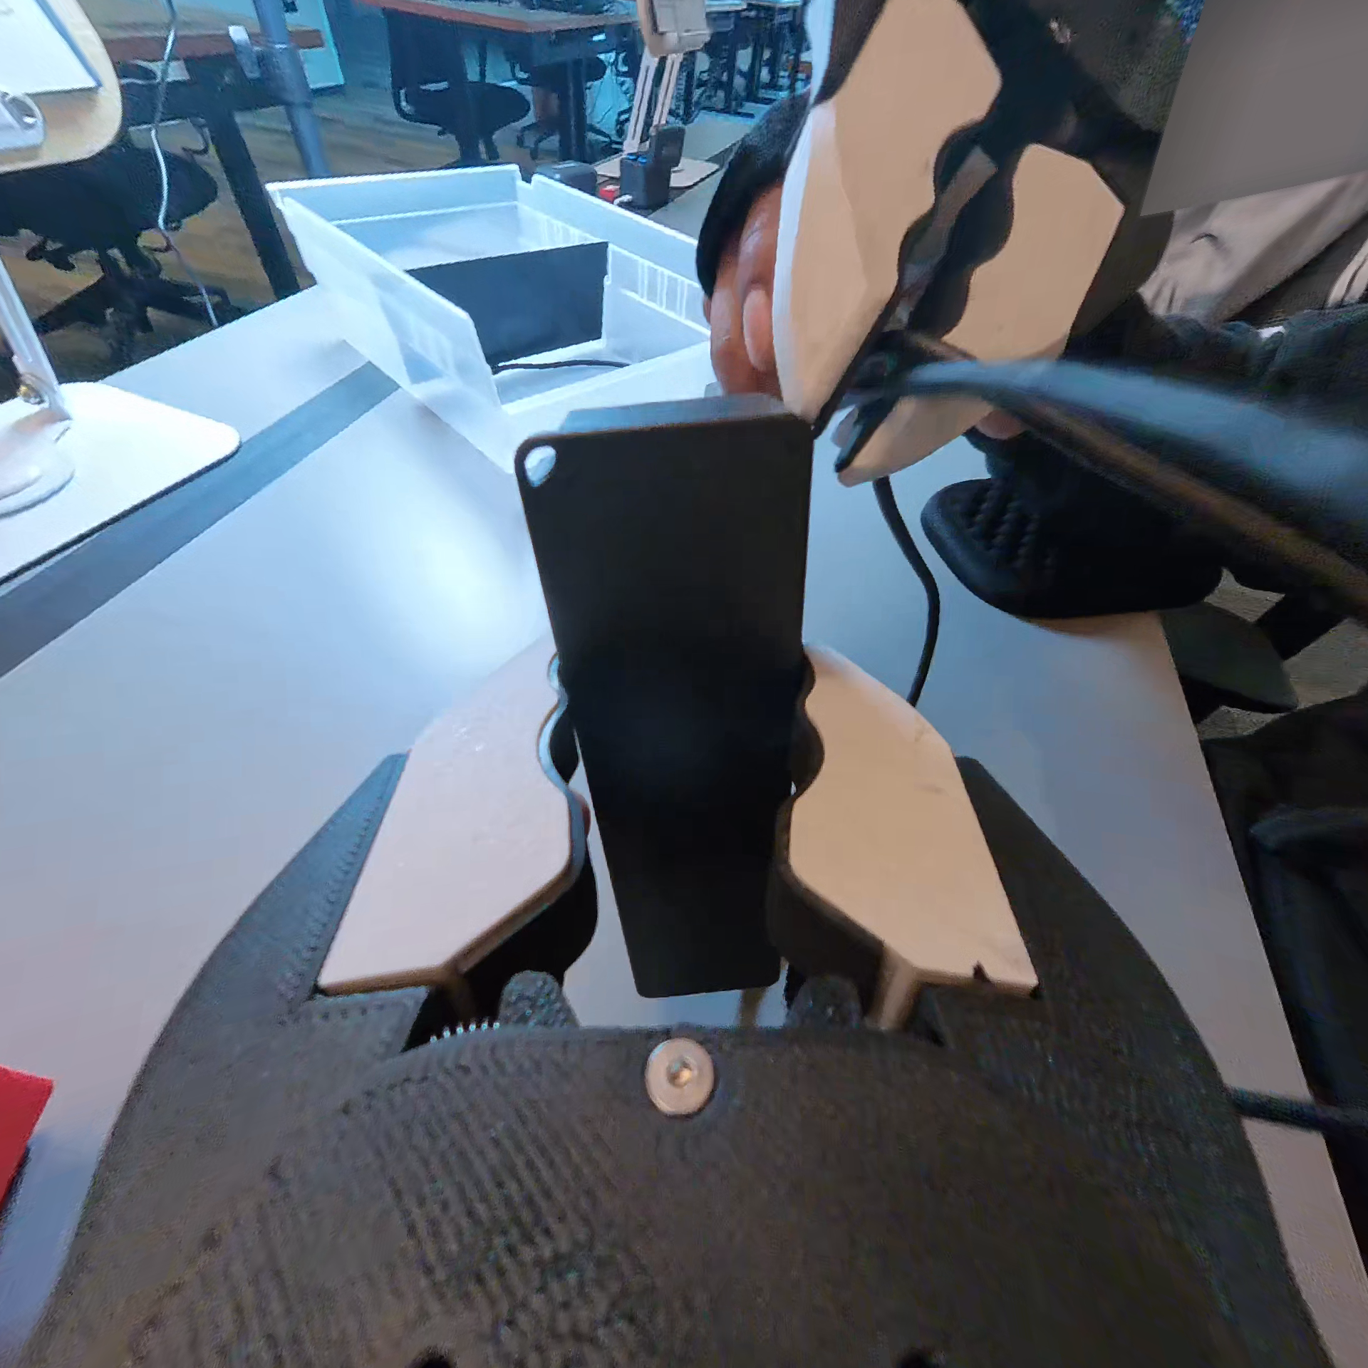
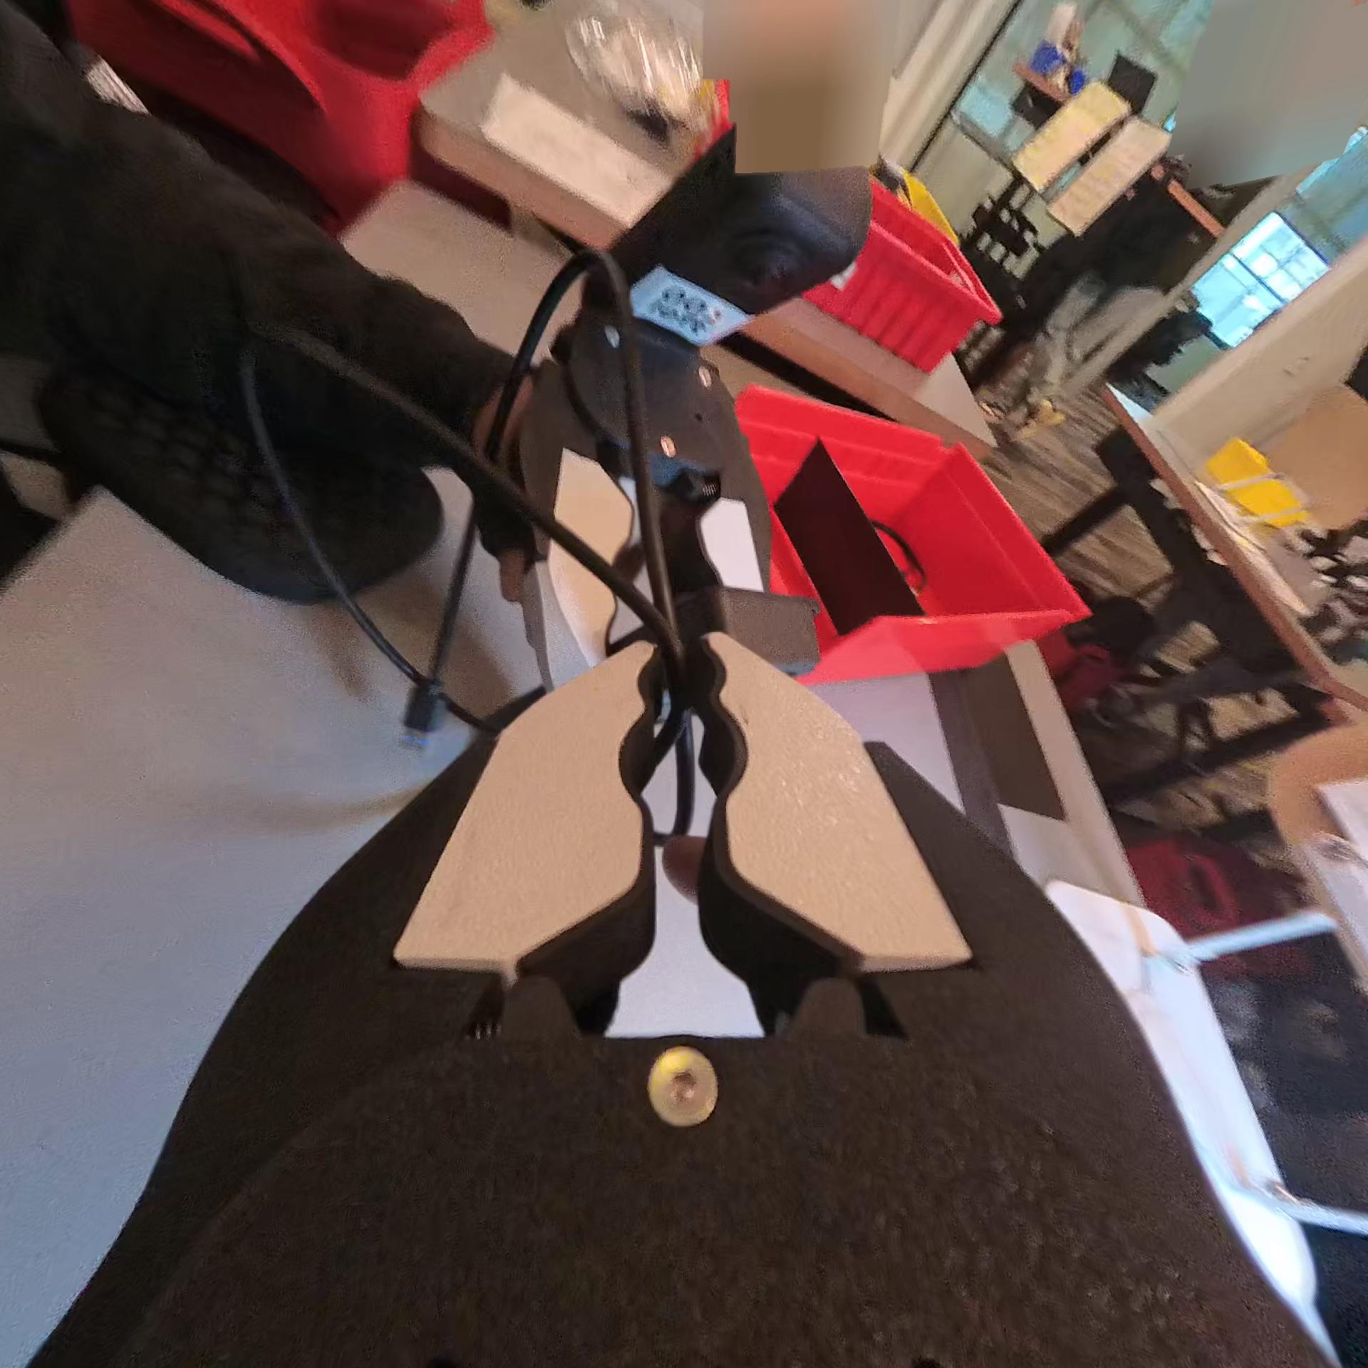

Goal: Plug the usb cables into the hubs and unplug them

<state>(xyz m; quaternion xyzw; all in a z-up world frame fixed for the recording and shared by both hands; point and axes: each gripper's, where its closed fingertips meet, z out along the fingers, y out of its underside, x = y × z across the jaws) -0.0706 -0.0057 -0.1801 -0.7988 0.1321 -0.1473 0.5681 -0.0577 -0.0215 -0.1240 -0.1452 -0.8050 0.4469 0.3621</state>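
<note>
Hub (image 1: 666, 666), a flat black slab, stands upright between the left gripper's (image 1: 681, 696) fingers (image 1: 474, 836), which pinch its lower half from both sides above the white table (image 1: 259, 703). Its top edge meets the right gripper (image 1: 873, 385), which comes in from the upper right with its tips just beside the hub's upper right corner. A black cable (image 1: 1110, 414) runs out of those tips toward the right; whether its plug sits in a port I cannot tell, as the hub's top edge hides it.

The left wrist view alone shows a clear bin (image 1: 474, 281) on the table behind the hub, with a black divider (image 1: 518, 296) and a bit of cord inside, and a white lamp base (image 1: 96, 451) at left.

The right wrist view looks the other way. Here the right gripper (image 2: 681, 659) is nearly closed, its wavy inner edges pressed on cable (image 2: 670, 711) that passes up between them. Beyond the tips sits the hub (image 2: 762, 622), seen as a grey-black end, held by the left gripper (image 2: 644, 577) with its camera (image 2: 748, 237) on top. A second cable end (image 2: 422, 707) with a plug hangs loose near the table (image 2: 148, 740) at left. A red bin (image 2: 962, 592) with a dark divider lies behind, and more red bins farther back. A dark sleeve (image 2: 185, 333) fills the upper left.
</note>
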